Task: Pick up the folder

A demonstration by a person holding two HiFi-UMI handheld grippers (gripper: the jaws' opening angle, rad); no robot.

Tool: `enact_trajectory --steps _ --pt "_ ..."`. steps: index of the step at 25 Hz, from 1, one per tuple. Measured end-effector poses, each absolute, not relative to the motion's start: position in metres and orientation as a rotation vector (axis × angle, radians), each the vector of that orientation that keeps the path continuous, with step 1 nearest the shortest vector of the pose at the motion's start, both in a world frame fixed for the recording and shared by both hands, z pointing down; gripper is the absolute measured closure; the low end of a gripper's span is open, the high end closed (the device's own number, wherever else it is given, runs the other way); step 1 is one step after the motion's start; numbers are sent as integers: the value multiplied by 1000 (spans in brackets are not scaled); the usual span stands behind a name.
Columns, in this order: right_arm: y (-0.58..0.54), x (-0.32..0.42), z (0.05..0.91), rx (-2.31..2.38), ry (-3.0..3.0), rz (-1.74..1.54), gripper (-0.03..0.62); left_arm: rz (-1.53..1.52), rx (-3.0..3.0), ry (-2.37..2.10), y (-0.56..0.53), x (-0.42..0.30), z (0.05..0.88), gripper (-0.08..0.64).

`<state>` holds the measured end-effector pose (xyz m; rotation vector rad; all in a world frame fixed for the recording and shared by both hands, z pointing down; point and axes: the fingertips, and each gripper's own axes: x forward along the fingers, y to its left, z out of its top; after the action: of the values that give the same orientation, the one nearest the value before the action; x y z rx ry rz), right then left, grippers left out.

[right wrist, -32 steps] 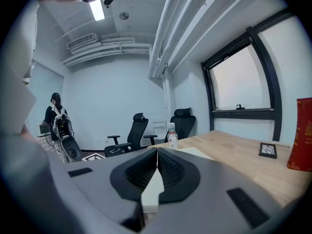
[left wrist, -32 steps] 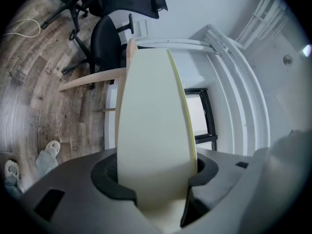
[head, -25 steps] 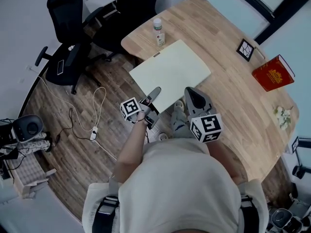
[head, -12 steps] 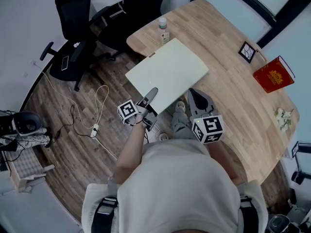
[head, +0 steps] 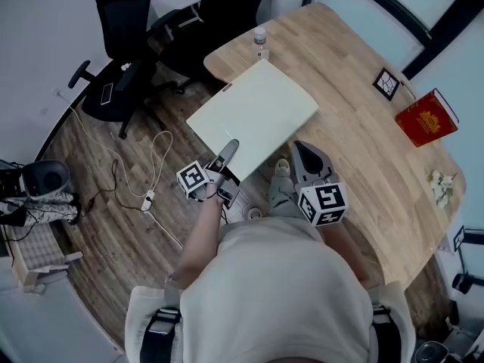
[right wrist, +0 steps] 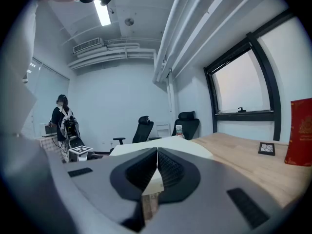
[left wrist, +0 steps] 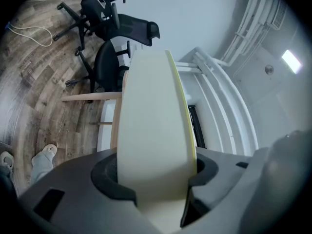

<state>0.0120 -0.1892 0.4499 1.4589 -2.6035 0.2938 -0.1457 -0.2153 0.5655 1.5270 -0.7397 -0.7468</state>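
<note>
The cream folder (head: 253,119) hangs tilted above the near left edge of the wooden table (head: 363,150), partly out over the floor. My left gripper (head: 226,153) is shut on its near corner. In the left gripper view the folder (left wrist: 153,111) runs edge-on between the pads of that gripper (left wrist: 153,174). My right gripper (head: 302,154) hovers just right of the folder's near edge, jaws shut and empty. Its own view shows the right gripper (right wrist: 157,167) closed, with the folder (right wrist: 168,146) beyond it.
A bottle (head: 260,42) stands at the table's far edge behind the folder. A small framed picture (head: 386,83), a red book (head: 425,117) and white flowers (head: 441,185) sit to the right. Office chairs (head: 125,36) and a floor cable (head: 155,165) lie left.
The left gripper has carried the folder leftward and upward, off the table top and out past its edge. The right gripper has shifted only a little.
</note>
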Motion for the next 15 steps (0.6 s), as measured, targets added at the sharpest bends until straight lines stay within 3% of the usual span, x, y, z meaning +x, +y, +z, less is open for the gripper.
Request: enact_trajectory --steps 15 --pt "-173 6 449 1454 -2613 287 574 -831 1518 -765 -181 -170 528 278"
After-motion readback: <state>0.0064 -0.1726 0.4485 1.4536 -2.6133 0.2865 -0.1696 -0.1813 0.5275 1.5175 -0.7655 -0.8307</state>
